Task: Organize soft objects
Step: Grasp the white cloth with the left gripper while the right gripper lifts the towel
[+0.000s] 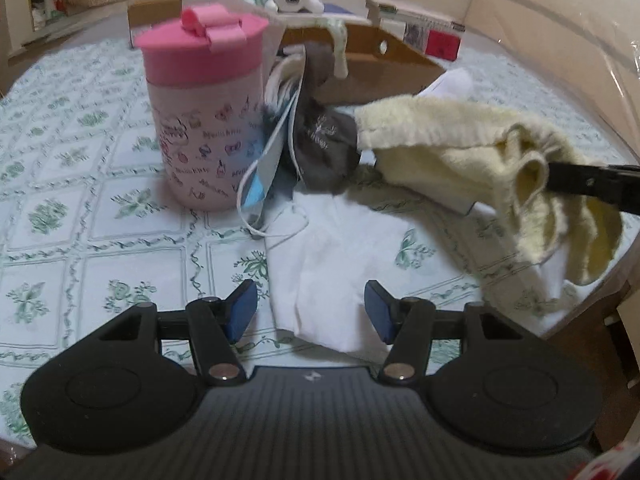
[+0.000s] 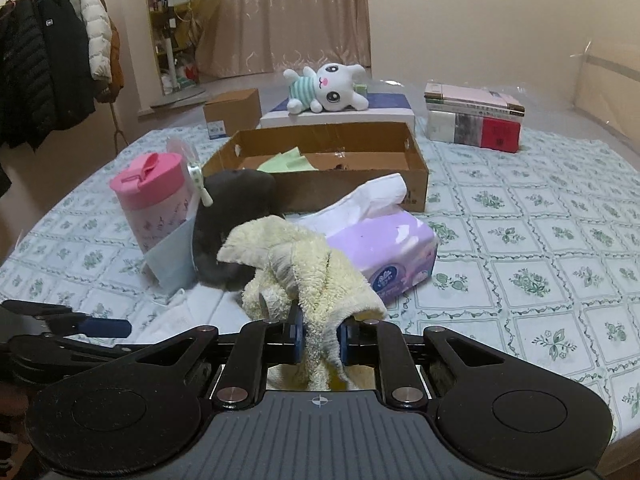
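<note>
The cardboard box (image 2: 416, 168) sits open toward the far edge of the bed (image 2: 540, 240). The yellow towel (image 2: 316, 276) hangs above the near middle, pinched tight in the right gripper (image 2: 320, 340). Lift it high, clear of the tissue pack (image 2: 384, 244), then drop it inside. The left gripper (image 1: 308, 312) is about half open, holding nothing, above a white cloth (image 1: 320, 248).

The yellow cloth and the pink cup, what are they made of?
The yellow cloth, pinched in the right gripper, looks like terry cotton: fuzzy, looped, floppy. The pink cup looks like smooth, matte plastic, and its lid perhaps rubbery silicone, going by the soft moulded bow.
</note>
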`<state>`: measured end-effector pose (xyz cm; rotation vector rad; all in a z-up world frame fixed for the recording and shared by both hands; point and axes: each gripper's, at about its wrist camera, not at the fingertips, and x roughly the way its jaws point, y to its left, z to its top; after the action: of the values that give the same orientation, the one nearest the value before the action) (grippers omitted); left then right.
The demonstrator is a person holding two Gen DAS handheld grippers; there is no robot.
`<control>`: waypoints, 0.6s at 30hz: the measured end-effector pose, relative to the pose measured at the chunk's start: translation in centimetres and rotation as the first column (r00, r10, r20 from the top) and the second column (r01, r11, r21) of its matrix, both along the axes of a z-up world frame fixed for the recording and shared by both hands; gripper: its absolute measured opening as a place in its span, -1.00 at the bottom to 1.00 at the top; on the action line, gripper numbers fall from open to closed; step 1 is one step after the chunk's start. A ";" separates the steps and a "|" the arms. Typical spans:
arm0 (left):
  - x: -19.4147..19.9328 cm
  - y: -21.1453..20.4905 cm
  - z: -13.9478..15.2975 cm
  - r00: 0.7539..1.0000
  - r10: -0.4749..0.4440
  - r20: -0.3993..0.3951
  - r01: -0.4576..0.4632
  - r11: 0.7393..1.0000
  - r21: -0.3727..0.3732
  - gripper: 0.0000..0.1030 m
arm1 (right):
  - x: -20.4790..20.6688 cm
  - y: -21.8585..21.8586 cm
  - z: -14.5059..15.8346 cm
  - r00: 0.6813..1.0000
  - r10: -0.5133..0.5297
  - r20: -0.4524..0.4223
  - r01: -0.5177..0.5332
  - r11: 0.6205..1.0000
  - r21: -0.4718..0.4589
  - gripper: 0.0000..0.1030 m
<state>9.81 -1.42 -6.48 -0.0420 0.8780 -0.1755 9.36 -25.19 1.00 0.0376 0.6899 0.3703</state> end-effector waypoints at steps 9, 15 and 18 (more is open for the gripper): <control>1.7 -1.2 -1.6 1.000 -0.027 -0.008 0.027 1.000 0.014 -0.06 | 0.9 -0.2 -0.9 1.000 -0.018 -0.004 0.018 1.000 0.001 -0.68; 1.6 -2.7 -1.3 0.995 -0.104 0.003 0.103 0.994 0.040 -0.71 | 0.8 -0.1 -0.7 1.000 -0.022 0.005 0.022 1.000 0.003 -0.69; 1.0 -3.3 -0.9 0.990 -0.140 0.003 0.140 0.989 0.056 -0.82 | 0.5 -0.2 -0.3 1.000 -0.021 0.014 0.021 1.000 0.006 -0.69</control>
<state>10.78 -4.73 -7.36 0.0723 0.8788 -0.2822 9.90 -25.38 0.69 0.0480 0.6744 0.3517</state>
